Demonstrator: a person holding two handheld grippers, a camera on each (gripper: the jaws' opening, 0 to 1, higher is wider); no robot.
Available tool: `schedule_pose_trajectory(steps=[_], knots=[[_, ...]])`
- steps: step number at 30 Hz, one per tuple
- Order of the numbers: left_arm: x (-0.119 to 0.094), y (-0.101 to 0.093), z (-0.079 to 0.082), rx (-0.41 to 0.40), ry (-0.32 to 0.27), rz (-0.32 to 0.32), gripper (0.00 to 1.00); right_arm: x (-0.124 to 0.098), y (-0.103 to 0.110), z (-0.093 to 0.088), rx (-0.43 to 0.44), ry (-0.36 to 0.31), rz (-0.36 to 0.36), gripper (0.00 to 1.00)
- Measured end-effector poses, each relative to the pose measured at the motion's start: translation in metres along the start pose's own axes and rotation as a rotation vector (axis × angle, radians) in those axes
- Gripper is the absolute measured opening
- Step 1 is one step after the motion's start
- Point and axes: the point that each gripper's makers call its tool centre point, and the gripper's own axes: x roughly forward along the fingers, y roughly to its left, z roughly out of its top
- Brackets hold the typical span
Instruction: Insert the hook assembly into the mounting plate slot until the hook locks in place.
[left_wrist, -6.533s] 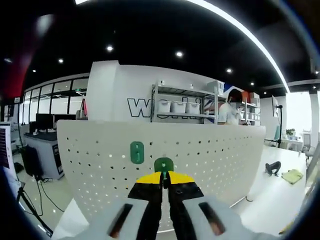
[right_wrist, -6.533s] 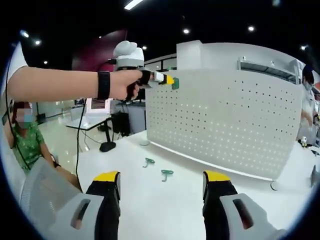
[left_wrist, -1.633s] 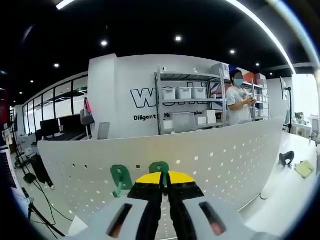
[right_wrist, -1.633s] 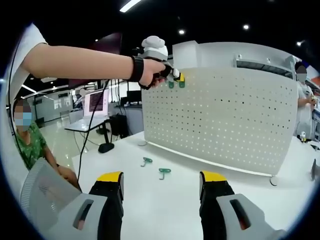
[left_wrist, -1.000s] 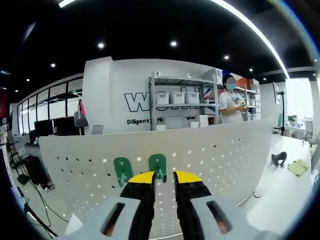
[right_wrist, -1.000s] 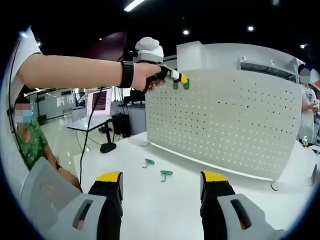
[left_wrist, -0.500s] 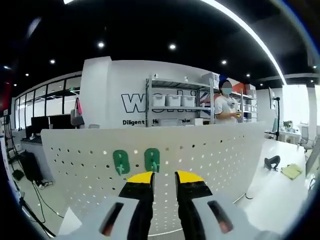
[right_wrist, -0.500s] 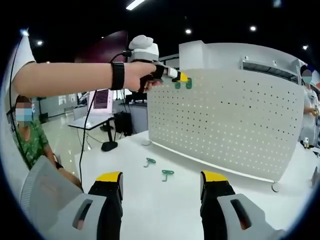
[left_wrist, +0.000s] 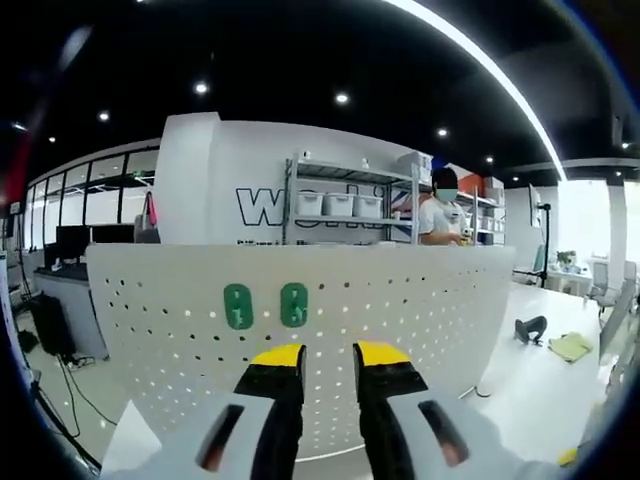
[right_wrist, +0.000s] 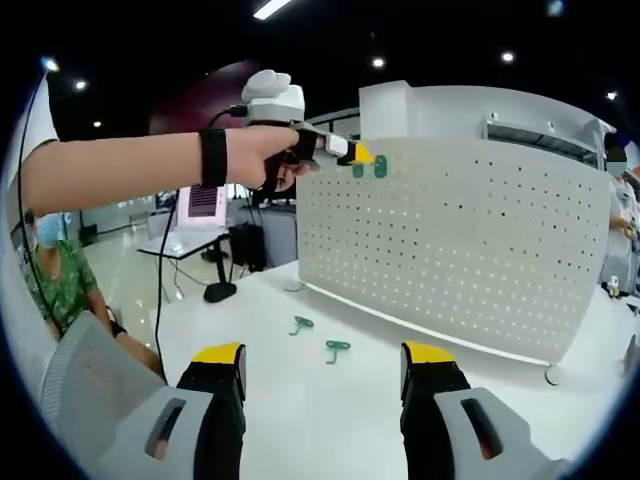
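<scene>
- While two green hooks sit side by side high on the white perforated mounting plate (left_wrist: 400, 300), the left gripper (left_wrist: 320, 352) hangs just in front of them with its yellow-tipped jaws slightly parted and nothing between them.
- One hook, the right hook (left_wrist: 294, 304), lies directly above the gap of the jaws; the left hook (left_wrist: 238, 306) sits just beside it. Both stand upright and flat to the plate, which suggests they are seated in their slots, though whether either has locked cannot be told.
- From the right gripper view, the left gripper (right_wrist: 358, 157) shows at the plate's upper left corner, held out on the person's arm (right_wrist: 120, 165), level with the hooks so the push goes straight into the holes.
- Low over the white worktop (right_wrist: 330, 400), the right gripper (right_wrist: 322, 372) waits with its jaws wide apart and empty, pointed so its camera takes in plate, arm and spare parts together.
- Two more green hooks (right_wrist: 337, 349) lie loose on the worktop near the foot of the plate, apart from each other; my guess is they are next in line.
- A risk: a hook that looks seated may only be hanging, so a light test tug seems sensible.
</scene>
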Motion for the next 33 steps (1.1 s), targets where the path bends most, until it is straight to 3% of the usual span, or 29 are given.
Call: schedule_pose_trajectory(steps=[12, 22, 33], knots=[[-0.014, -0.008, -0.022, -0.014, 0.013, -0.06, 0.21, 0.0, 0.001, 0.0, 0.006, -0.004, -0.004, 0.63], [-0.027, -0.003, -0.058, -0.036, 0.055, -0.087, 0.19, 0.001, 0.004, -0.001, 0.01, -0.003, 0.004, 0.63], [-0.045, 0.008, -0.096, -0.061, 0.113, -0.083, 0.26, 0.001, 0.006, -0.003, 0.007, 0.004, 0.015, 0.64]])
